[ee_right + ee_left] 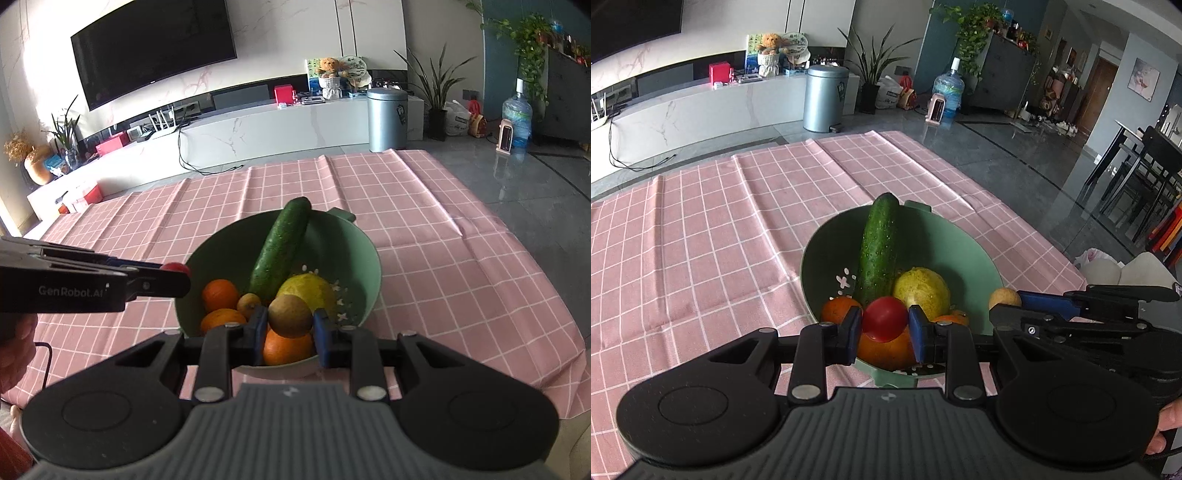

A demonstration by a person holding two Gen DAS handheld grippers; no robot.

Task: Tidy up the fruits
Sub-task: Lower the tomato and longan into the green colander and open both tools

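Both grippers were loaded at once here, which was where the risk came from. The left gripper (884,325) was clamped on a red tomato (885,318), and the right gripper (290,324) was closed around a brownish kiwi (290,315). Both hung right over the near side of the green colander bowl (964,243), which sat on the pink checked cloth (720,221) covering the worktop.

The bowl already looked crowded: a cucumber (280,251) leaning up against the far rim with its tip poking over the edge, a yellow lemon (308,291), a few oranges (220,294) and a small tan fruit (248,303) wedged between them.

What I'd worry about:
- The two grippers were very near each other over the same small bowl. If both went in at once, they'd probably knock fingers or bump the other one's fruit loose.
- The tomato looked soft and smooth. Squeeze harder and it bruises or splits; ease off early and it rolls.
- Anything dropped on the heap of round fruit could bounce out onto the cloth and head for the worktop edge.
- A nudge to the cucumber could lever it off the rim, maybe tipping the light bowl too.
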